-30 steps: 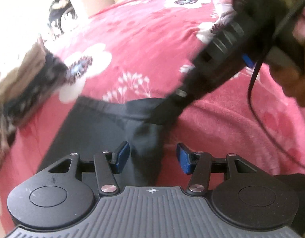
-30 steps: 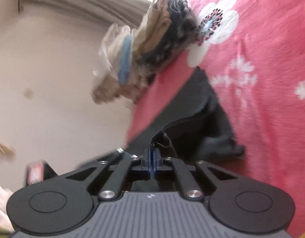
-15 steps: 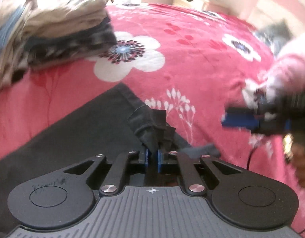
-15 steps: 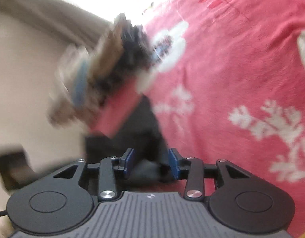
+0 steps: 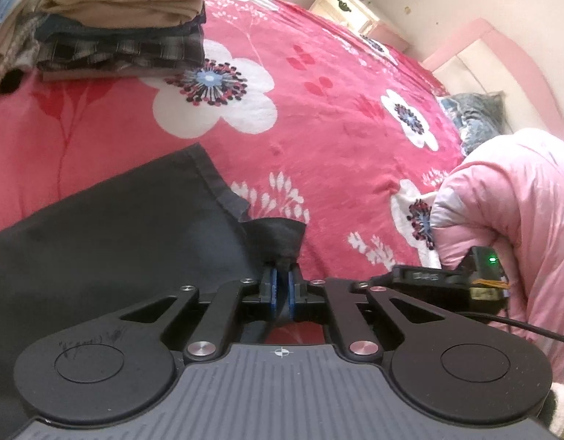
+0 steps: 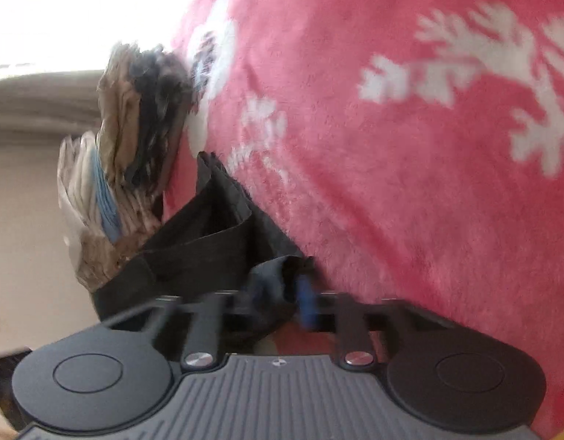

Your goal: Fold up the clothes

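Two claws on the dark garment (image 5: 109, 242) now. A second ago the left claw (image 5: 280, 293) was open over it; now it's clamped tight on a bunched corner. The right claw (image 6: 282, 300) let go and is closing again with cloth between its jaws (blurry, can't tell if it bites yet). The garment lies near the bed's (image 5: 336, 117) edge, beside the folded stack (image 5: 124, 18), so a fold looks imminent.

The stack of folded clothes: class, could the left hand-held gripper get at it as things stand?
Probably not yet: the left hand-held gripper is shut on the dark garment, though bare blanket lies before the stack of folded clothes.
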Motion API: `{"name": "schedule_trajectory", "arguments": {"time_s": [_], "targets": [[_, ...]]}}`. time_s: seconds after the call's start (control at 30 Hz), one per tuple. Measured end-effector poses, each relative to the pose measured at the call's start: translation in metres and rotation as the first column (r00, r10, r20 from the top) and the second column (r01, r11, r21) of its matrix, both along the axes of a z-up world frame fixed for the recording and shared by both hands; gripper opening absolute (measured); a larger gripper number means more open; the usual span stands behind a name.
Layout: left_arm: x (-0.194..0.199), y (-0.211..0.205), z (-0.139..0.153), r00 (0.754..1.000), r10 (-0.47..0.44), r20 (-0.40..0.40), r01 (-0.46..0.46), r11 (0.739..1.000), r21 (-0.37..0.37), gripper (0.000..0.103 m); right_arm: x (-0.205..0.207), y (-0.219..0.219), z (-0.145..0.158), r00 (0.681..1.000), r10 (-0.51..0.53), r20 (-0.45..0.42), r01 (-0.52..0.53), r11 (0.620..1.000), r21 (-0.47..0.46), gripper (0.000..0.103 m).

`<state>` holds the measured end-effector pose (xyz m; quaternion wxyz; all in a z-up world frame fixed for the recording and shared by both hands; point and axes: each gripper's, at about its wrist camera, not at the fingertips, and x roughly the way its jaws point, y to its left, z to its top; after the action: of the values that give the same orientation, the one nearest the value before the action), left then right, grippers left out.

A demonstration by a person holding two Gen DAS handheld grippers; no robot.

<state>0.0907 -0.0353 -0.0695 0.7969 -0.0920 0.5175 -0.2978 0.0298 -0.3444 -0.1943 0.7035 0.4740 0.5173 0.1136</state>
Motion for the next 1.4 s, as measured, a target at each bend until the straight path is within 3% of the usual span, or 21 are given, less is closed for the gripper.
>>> {"name": "schedule_trajectory", "arguments": {"time_s": [0.07,0.17,0.33,0.37,0.47,0.53,0.6,0.67,0.87,1.0,1.1,1.2,1.3,1.4], "targets": [[-0.002,0.002,0.005,1.0,-0.008,0.014,0.008,1.0,0.007,0.0,0.003,0.005,0.02,0.996,0.065,0.068,-0.053,0.984,-0.168,0.005],[-0.005,0.006,0.013,0.999,-0.018,0.035,0.018,1.0,0.01,0.0,0.002,0.011,0.04,0.981,0.173,0.085,-0.124,0.904,-0.409,0.003],[-0.005,0.015,0.024,0.999,-0.009,0.047,0.01,1.0,-0.019,0.0,-0.014,0.019,0.046,0.946,0.323,0.037,-0.218,0.714,-0.665,0.003],[-0.005,0.017,0.025,0.999,-0.005,0.047,0.006,1.0,-0.029,0.0,-0.017,0.018,0.047,0.945,0.326,0.038,-0.219,0.713,-0.666,0.003],[-0.004,0.019,0.027,0.999,-0.003,0.033,0.005,0.998,-0.06,0.0,-0.023,0.004,0.054,0.963,0.244,0.111,-0.156,0.847,-0.508,0.006],[-0.004,0.019,0.025,1.0,-0.011,0.023,0.013,0.997,-0.073,0.0,-0.022,-0.001,0.057,0.968,0.188,0.165,-0.11,0.914,-0.391,0.016],[-0.006,0.017,0.02,1.0,-0.021,0.012,0.022,0.997,-0.074,0.0,-0.015,-0.004,0.055,0.973,0.135,0.188,-0.078,0.957,-0.28,0.029],[-0.007,0.015,0.014,1.0,-0.024,-0.003,0.023,0.997,-0.073,0.0,-0.006,-0.006,0.052,0.977,0.101,0.188,-0.064,0.979,-0.196,0.03],[-0.013,0.008,0.009,0.999,-0.053,-0.008,0.052,0.994,-0.094,0.0,0.008,0.003,0.043,0.978,0.135,0.157,-0.134,0.991,-0.017,0.031],[-0.018,0.0,0.006,0.996,-0.085,-0.008,0.084,0.992,-0.098,0.0,0.014,0.03,0.032,0.963,0.247,0.105,-0.243,0.969,-0.046,0.031],[-0.024,-0.008,-0.001,0.993,-0.12,-0.022,0.116,0.987,-0.108,0.0,0.019,0.032,0.015,0.975,0.205,0.09,-0.205,0.979,-0.003,0.031],[-0.029,-0.02,-0.009,0.987,-0.158,-0.026,0.154,0.983,-0.098,0.0,0.028,0.026,-0.002,0.987,0.147,0.07,-0.154,0.983,0.1,0.031],[-0.029,-0.028,-0.019,0.984,-0.174,-0.031,0.171,0.981,-0.09,0.0,0.033,0.012,-0.007,0.994,0.042,0.102,-0.065,0.971,0.23,0.031],[-0.027,-0.036,-0.03,0.983,-0.183,-0.025,0.181,0.981,-0.073,0.0,0.028,-0.008,-0.005,0.997,-0.011,0.081,-0.003,0.986,0.167,0.031]]}}
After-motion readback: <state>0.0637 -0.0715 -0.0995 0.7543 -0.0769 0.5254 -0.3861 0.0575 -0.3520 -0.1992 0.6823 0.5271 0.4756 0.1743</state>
